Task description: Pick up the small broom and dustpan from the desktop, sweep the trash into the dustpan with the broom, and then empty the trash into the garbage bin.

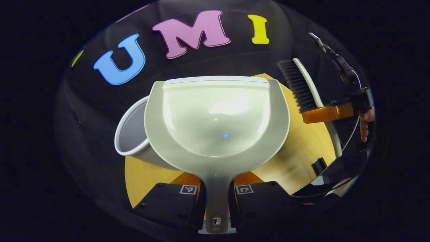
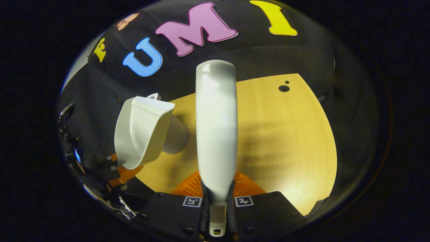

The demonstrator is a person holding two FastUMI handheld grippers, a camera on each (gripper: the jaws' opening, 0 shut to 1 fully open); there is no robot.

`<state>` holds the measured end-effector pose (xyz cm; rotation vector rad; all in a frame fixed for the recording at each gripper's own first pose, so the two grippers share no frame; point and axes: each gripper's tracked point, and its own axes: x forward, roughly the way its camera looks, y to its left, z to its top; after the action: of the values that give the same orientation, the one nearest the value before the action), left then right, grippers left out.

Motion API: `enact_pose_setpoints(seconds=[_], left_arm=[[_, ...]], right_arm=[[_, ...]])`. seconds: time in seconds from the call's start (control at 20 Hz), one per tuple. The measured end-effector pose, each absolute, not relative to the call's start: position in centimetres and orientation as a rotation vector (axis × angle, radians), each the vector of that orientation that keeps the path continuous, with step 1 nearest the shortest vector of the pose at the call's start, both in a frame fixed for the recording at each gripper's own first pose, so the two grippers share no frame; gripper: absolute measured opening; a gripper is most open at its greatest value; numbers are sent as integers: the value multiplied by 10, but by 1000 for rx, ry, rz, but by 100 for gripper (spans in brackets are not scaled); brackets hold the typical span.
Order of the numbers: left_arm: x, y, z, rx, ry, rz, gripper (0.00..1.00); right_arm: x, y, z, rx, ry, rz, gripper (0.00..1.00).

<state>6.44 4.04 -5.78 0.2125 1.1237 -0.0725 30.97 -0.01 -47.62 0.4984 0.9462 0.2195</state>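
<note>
Left gripper (image 1: 216, 196) clenched on dustpan (image 1: 216, 114) handle, tipped over bin (image 1: 132, 136) at 9 o'clock; right gripper (image 2: 217, 201) clenched on broom (image 2: 216, 127) above desk (image 2: 285, 141).

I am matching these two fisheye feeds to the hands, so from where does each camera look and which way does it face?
Left gripper view: rides the left gripper, looking along its fingers over the pale grey plastic dustpan to the round wooden desktop and grey cylindrical bin; a hand shows beside the right gripper.
Right gripper view: rides the right gripper, looking along the white broom back across the desktop.
Shared: dustpan, bin, desktop.
</note>
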Motion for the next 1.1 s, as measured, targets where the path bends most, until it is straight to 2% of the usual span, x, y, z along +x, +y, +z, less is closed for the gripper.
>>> enact_pose_setpoints(seconds=[0.05,0.3,0.35,0.6,0.75,0.8,1.1], left_arm=[[60,33,-68,177,1148,-69,26],[43,12,-117,32,1262,-12,26],[33,9,-126,26,1286,-11,24],[20,12,-172,-58,1432,-1,26],[28,23,-173,-118,1490,25,24],[28,24,-170,-118,1510,33,26],[37,12,-162,-111,1587,45,26]], right_arm=[[310,0,-488,493,972,186,21],[289,14,-549,455,1142,91,22],[282,15,-562,430,1174,80,22],[261,28,-603,356,1316,55,22],[252,34,-622,329,1380,45,22],[251,34,-625,319,1401,40,22],[226,45,-657,209,1523,29,22]])
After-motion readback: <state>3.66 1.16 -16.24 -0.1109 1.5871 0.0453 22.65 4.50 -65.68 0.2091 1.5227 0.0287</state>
